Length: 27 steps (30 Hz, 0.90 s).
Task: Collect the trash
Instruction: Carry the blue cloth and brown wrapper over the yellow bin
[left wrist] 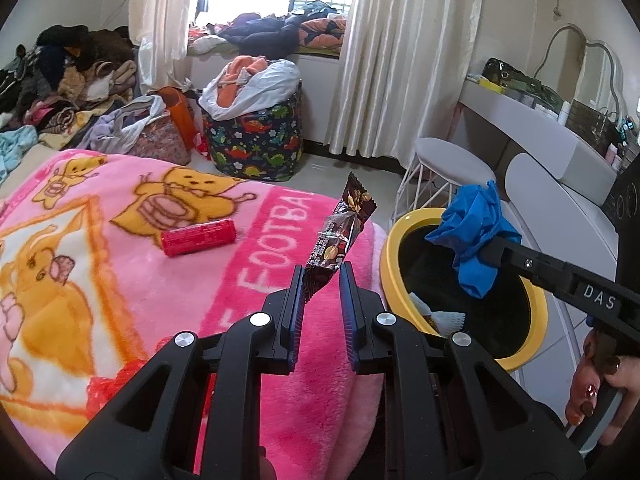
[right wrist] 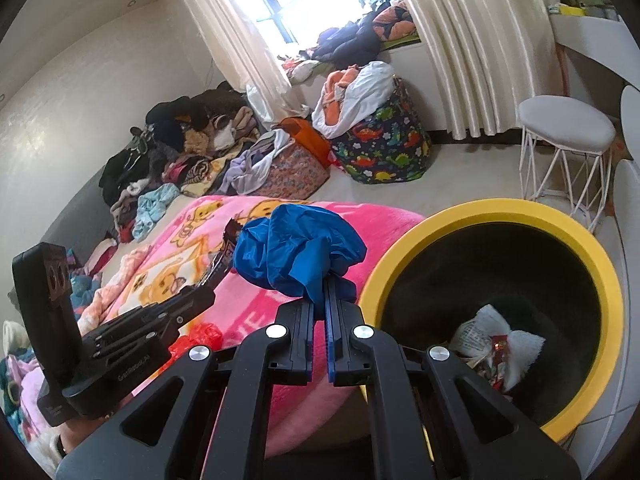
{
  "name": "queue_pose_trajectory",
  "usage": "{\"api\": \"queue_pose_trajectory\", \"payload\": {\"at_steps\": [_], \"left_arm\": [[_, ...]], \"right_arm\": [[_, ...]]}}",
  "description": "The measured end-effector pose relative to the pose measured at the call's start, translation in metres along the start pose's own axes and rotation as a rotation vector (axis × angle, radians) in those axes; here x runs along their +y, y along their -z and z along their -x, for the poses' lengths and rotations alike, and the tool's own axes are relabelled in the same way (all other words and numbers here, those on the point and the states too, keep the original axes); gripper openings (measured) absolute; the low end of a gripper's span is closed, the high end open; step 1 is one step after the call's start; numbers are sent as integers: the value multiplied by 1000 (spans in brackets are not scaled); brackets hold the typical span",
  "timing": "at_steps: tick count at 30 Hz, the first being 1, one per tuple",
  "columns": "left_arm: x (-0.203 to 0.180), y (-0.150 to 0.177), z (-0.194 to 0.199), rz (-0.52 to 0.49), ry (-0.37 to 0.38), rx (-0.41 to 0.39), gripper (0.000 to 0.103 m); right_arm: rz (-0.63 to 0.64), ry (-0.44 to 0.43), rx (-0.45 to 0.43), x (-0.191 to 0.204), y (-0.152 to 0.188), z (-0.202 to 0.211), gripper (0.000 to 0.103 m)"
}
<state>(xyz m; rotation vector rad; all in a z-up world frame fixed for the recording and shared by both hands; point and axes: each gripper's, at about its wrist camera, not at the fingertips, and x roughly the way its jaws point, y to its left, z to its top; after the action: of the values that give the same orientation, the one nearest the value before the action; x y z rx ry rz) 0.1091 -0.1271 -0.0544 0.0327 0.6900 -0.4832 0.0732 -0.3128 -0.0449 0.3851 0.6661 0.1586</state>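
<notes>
So the trash here is split between both hands. The crumpled blue glove (right wrist: 298, 258) is pinched at its lower end by the right gripper (right wrist: 319, 308), jaws closed tight on it, and it's hanging right at the rim of the yellow bin (right wrist: 494, 210), over the near edge in the left wrist view. Makes sense to hold it by a fold like that, since the bulk just dangles free and should fall clean once it's over the opening.

The left gripper (left wrist: 321, 276) has a dark snack wrapper (left wrist: 340, 236) clamped by its bottom edge, jaws nearly shut on the thin foil, so the wrapper stands up stiff above the pink blanket (left wrist: 120, 248) on the bed, just beside the bin. Looks like it's queued up to go in after the glove.

There's already some white paper and wrapper junk (right wrist: 494, 344) at the bottom of the bin. A red can (left wrist: 198, 237) is lying on its side on the blanket, well apart from both grippers, so I'd guess that's the next pickup.
</notes>
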Motion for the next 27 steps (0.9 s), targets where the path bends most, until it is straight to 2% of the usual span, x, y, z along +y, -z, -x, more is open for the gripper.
{"api": "queue_pose_trajectory", "payload": {"at_steps": [27], "left_arm": [[-46,7,-23,-82,65,41,12]], "right_arm": [[-134,117,-81,-65,-3,26,5]]}}
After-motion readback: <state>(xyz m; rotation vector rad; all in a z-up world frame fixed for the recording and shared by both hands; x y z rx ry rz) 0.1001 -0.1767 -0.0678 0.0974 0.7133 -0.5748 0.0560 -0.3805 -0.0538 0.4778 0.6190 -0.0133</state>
